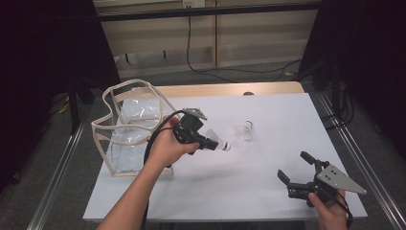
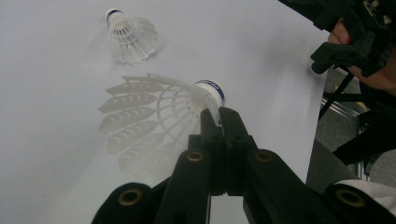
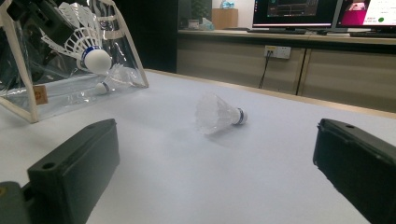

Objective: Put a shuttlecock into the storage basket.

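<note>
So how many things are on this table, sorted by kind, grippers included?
Shuttlecocks: 3 (held shuttlecock, loose shuttlecock, bagged shuttlecock)
Clear bag: 1
Grippers: 2 (left gripper, right gripper)
Total: 6

The shuttlecock [image 2: 154,112] in my left tool [image 2: 219,116] is white-feathered, with a white cork tip ringed by a blue band. My jaws pinch the feather skirt close behind the cork, and it hangs above the white worktop [image 1: 268,177], cork pointing away from the clear bag [image 1: 129,129] beside it.
</note>
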Demonstrator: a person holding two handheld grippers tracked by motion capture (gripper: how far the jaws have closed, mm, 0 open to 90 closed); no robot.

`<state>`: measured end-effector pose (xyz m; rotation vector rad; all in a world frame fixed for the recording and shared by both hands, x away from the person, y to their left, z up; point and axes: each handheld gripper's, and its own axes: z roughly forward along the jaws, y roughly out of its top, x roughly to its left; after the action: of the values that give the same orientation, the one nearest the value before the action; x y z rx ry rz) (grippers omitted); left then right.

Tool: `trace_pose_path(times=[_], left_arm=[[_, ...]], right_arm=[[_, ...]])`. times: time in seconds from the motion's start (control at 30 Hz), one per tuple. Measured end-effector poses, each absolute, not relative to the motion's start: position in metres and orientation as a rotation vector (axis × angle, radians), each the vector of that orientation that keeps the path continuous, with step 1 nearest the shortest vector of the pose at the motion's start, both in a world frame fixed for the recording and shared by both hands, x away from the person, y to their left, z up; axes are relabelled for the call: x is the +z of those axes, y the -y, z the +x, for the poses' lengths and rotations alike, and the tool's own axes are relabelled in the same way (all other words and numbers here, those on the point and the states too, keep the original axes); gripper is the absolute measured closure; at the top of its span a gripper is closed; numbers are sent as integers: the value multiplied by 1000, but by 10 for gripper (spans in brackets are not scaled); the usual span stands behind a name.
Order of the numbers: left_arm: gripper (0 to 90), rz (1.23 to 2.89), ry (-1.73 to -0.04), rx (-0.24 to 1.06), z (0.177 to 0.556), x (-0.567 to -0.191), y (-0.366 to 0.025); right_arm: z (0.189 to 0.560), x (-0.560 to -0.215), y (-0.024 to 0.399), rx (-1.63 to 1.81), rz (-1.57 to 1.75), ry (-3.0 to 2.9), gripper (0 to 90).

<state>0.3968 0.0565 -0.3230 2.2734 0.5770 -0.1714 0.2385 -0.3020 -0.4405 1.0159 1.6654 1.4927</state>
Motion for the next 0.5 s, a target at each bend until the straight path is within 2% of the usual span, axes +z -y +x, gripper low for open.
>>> trace_pose_path(times=[0.5], left_arm=[[900,2278,-590,-171,397,-317,-60]], right_arm=[[239,-441,302,1489,1017,-1665,3]])
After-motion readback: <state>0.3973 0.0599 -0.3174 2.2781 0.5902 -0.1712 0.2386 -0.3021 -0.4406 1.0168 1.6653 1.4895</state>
